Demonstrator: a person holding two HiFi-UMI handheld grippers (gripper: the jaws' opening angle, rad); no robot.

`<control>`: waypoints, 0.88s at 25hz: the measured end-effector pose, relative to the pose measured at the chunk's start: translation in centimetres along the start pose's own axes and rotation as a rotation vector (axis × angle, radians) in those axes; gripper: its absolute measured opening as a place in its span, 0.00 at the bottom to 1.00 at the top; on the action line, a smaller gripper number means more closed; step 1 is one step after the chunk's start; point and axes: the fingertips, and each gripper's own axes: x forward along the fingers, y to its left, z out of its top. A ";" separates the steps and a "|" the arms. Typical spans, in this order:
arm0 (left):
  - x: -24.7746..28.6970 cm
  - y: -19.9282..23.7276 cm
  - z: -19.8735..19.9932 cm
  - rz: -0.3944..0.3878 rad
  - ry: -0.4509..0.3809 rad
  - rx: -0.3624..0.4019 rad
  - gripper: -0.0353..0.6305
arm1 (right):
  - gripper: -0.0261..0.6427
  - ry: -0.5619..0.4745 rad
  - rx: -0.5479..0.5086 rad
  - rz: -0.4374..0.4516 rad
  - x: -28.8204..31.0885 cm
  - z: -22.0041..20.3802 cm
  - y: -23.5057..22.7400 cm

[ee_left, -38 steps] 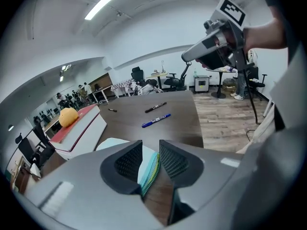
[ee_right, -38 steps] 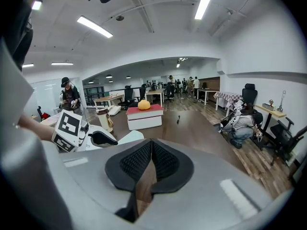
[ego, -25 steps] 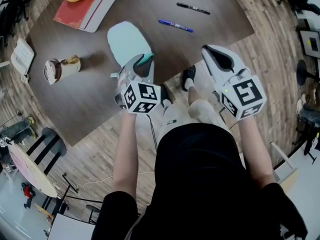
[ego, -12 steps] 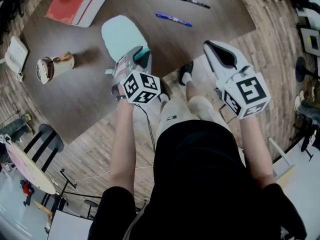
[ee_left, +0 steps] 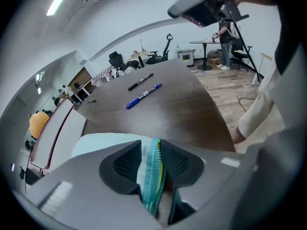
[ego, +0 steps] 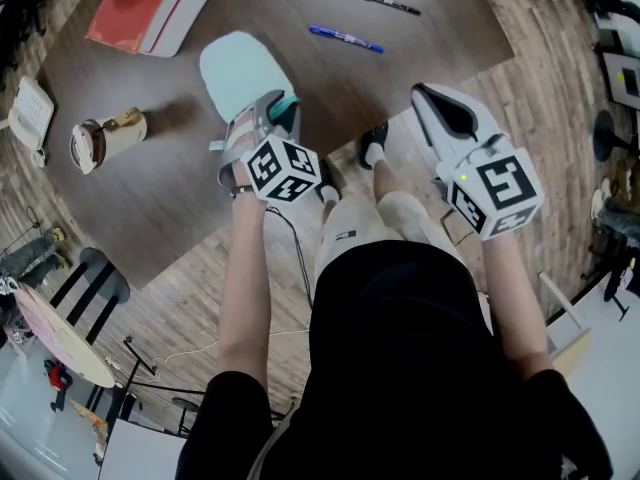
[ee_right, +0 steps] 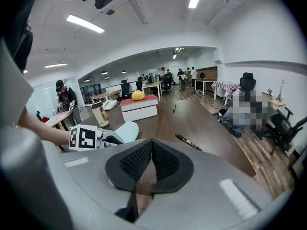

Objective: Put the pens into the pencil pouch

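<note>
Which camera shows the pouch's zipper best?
The left gripper view: the zipper is close up, pinched by the left gripper. The head view shows only a teal sliver. The right gripper view shows the pouch, zipper unclear.

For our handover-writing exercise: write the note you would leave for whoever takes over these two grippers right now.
Left gripper: shut on the teal zipper edge of the pale mint fabric pouch, on the dark wooden table.
Right gripper: shut, empty.
Blue pen and black pen lie on the table beyond the pouch.
Done: pouch gripped.
Left: both pens to go in.
</note>
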 end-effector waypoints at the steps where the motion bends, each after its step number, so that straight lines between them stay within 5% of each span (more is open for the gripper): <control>1: 0.1 -0.1 0.0 0.002 0.005 0.019 0.24 | 0.06 0.001 0.002 0.000 0.0 -0.1 0.0; 5: 0.4 -0.3 0.0 -0.001 0.019 0.061 0.23 | 0.06 0.001 0.011 0.000 -0.1 -0.2 -0.2; 15: 0.5 -0.2 0.4 -0.011 0.031 0.027 0.16 | 0.06 -0.003 0.023 -0.003 -0.5 -0.3 -0.7; 22: -0.6 0.7 1.6 -0.027 -0.024 -0.081 0.15 | 0.06 -0.015 0.027 0.000 -0.5 0.0 -0.6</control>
